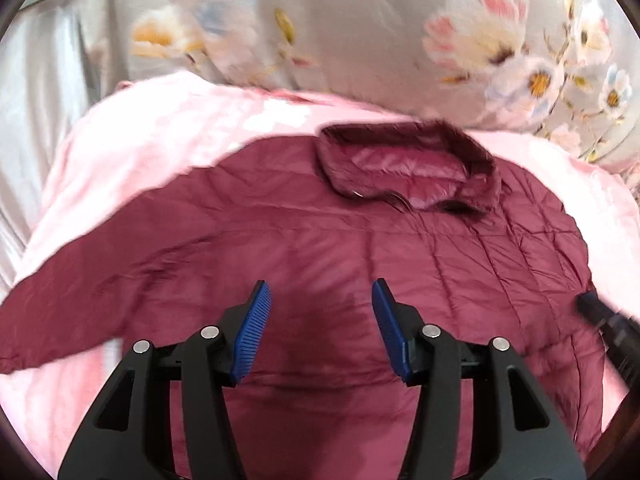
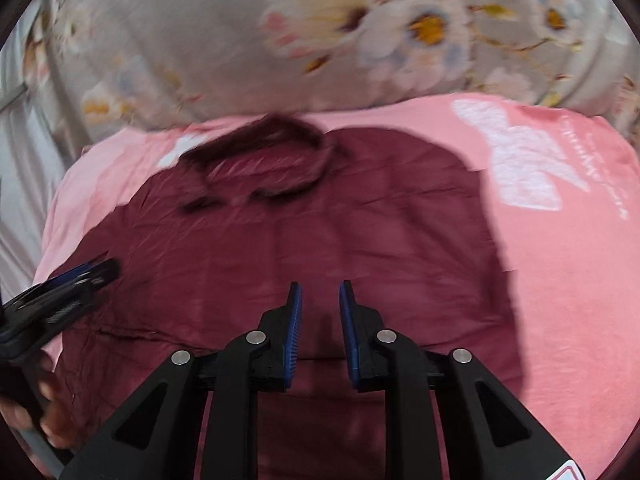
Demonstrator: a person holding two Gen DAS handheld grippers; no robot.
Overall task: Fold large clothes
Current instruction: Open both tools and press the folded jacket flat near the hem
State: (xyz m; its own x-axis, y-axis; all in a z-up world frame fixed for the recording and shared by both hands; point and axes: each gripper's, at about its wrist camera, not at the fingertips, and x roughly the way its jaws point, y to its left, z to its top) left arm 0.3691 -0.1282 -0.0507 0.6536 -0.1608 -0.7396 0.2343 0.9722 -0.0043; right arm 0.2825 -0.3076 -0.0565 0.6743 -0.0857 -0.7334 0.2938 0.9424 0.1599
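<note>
Because the maroon quilted jacket (image 1: 320,248) lies spread flat on the pink blanket (image 2: 568,280), fur collar (image 1: 412,160) toward the floral pillows (image 1: 360,20) at the far edge, ready for folding, the left gripper (image 1: 322,304) and right gripper (image 2: 320,300) hover above it, jaws apart, holding nothing.

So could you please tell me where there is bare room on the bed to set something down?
The pink blanket is bare right of the maroon jacket, below its white print. A smaller pink patch lies beyond the left sleeve. The middle is crowded: jacket, fur collar, both grippers.
</note>
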